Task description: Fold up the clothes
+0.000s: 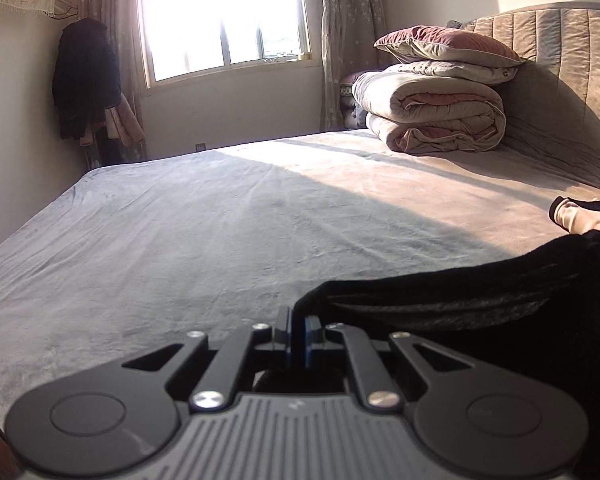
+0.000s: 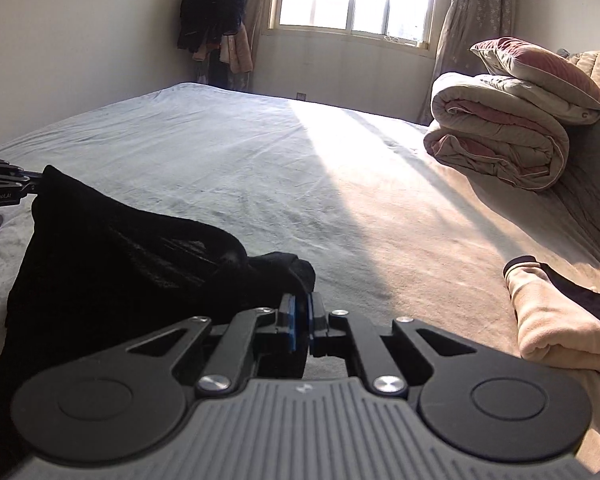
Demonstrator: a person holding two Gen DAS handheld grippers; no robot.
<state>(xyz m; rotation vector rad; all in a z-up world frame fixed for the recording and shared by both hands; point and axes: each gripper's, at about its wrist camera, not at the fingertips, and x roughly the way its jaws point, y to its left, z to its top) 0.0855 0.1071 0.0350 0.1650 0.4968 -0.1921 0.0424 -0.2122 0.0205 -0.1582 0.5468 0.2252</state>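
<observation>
The left tongs [image 1: 298,334] and the right tongs [image 2: 300,326] are each clamped on an edge of the black garment [image 2: 112,264], which is held sagging between them above the bed [image 1: 220,208]. It is judged light, soft and limp; corners or hems are best pinched. A beige garment [image 2: 556,320] lies folded nearby.

Black garment [image 1: 480,304] runs off the left wrist view at 3 o'clock; its lower part is hidden behind the gripper body. Peach garment [image 1: 584,220] cut off at 3 o'clock. Left gripper [image 2: 36,184] mostly cropped at 9 o'clock in the right wrist view.
</observation>
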